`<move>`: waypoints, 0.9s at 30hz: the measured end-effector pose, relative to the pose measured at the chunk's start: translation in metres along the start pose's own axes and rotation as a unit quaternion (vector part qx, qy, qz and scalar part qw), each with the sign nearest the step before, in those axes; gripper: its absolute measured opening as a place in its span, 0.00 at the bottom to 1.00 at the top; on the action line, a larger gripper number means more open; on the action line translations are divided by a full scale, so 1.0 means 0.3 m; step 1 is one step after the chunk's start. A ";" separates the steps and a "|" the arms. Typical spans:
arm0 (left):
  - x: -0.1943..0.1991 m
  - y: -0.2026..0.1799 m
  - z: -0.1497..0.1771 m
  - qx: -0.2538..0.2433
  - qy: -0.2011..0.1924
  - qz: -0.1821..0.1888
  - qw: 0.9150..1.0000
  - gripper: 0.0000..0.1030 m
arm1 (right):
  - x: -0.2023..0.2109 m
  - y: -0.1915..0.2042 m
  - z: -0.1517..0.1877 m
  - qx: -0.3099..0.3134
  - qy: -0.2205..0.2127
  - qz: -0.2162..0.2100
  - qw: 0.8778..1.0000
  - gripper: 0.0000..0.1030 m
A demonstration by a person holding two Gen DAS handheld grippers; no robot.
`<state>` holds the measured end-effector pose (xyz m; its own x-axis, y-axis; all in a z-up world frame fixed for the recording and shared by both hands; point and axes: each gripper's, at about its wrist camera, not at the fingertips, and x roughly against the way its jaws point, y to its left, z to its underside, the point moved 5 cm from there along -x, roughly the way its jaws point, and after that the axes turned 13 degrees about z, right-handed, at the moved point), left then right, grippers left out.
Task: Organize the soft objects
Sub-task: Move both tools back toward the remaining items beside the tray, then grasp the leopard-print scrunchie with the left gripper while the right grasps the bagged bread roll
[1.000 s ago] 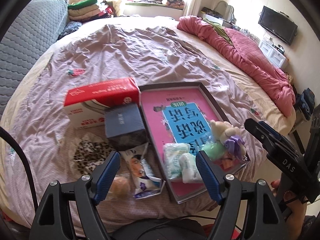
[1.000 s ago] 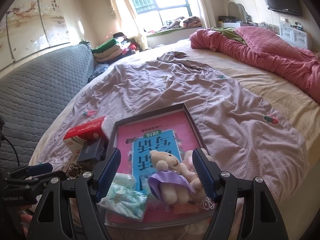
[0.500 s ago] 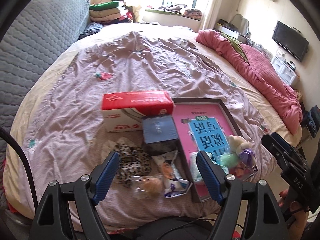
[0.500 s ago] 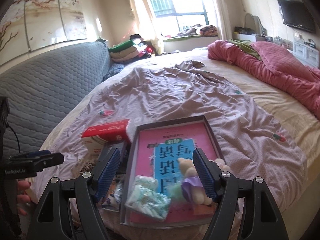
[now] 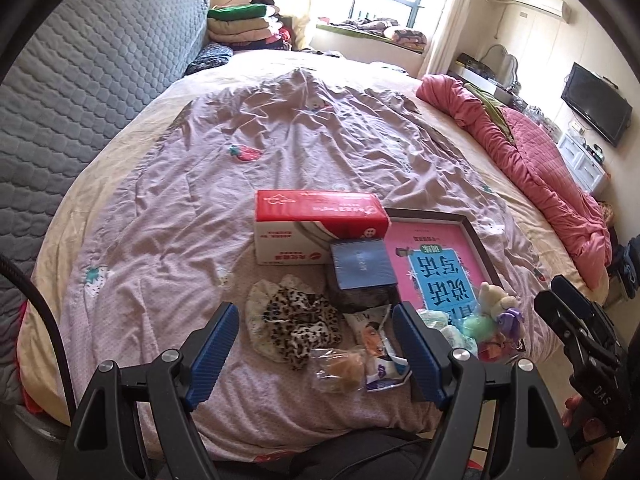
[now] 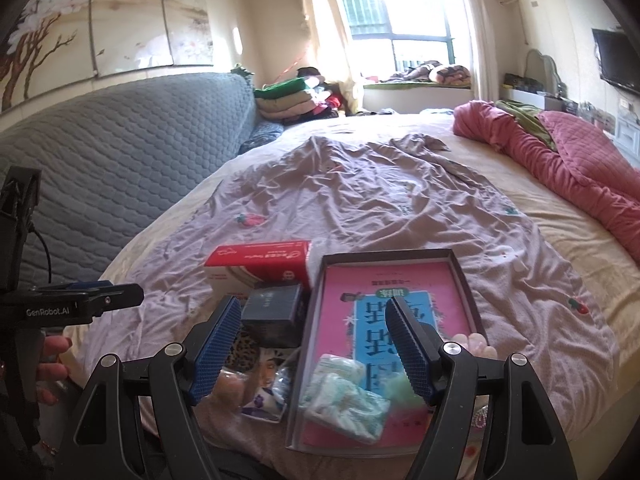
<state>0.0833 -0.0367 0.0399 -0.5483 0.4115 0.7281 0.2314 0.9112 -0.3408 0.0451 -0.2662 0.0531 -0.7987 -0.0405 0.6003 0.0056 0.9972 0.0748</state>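
Note:
A dark-framed tray point(image 5: 476, 229) with a pink and blue bottom lies near the bed's front edge. In it are a plush bear point(image 5: 494, 301), a green ball point(image 5: 478, 326) and white tissue packs point(image 6: 346, 394). Left of the tray lie a leopard-print cloth point(image 5: 290, 326), a wrapped bun point(image 5: 340, 368) and a printed sachet point(image 5: 376, 344). My left gripper point(image 5: 316, 354) is open and empty, above the cloth and bun. My right gripper point(image 6: 316, 350) is open and empty, above the tray's front left corner point(image 6: 296, 438).
A red and white carton point(image 5: 316, 228) and a dark blue box point(image 5: 362, 270) lie behind the loose items. A rumpled mauve sheet point(image 5: 304, 144) covers the bed. A pink quilt point(image 5: 540, 160) lies at the right. A grey quilted headboard point(image 5: 80, 80) is at the left.
Both grippers have pulled back and up from the tray, so more of the bed shows. The left one has swung left, from the tray toward the leopard cloth. Both stay open.

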 end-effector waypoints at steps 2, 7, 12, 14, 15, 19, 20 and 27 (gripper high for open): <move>0.005 0.016 0.004 0.003 0.000 -0.001 1.000 0.76 | -0.001 0.018 0.003 0.005 0.001 -0.004 1.000 0.74; 0.000 0.060 0.021 0.012 0.005 -0.007 1.000 0.76 | -0.015 0.078 0.020 0.025 0.010 -0.014 1.000 0.74; -0.023 0.116 0.045 0.026 0.016 -0.012 0.999 0.76 | -0.039 0.132 0.046 0.045 0.020 -0.023 0.999 0.74; -0.030 0.137 0.052 0.030 0.018 -0.014 0.999 0.76 | -0.050 0.149 0.058 0.053 0.025 -0.024 0.998 0.74; -0.034 0.144 0.056 0.031 0.018 -0.014 0.999 0.76 | -0.057 0.159 0.065 0.056 0.028 -0.026 0.998 0.74; -0.054 0.183 0.075 0.040 0.023 -0.018 0.999 0.76 | -0.078 0.200 0.094 0.073 0.037 -0.034 0.996 0.74; -0.060 0.191 0.081 0.042 0.025 -0.016 0.999 0.76 | -0.084 0.208 0.100 0.076 0.039 -0.037 0.996 0.74; -0.100 0.199 0.107 0.034 0.036 -0.009 0.999 0.76 | -0.125 0.274 0.139 0.096 0.055 -0.049 0.993 0.74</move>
<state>0.0878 0.0049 -0.0212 -0.4920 0.3984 0.7741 0.1655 0.9158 -0.3661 0.0504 -0.1801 0.0036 -0.7193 -0.1333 0.6817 -0.1916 0.9814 -0.0103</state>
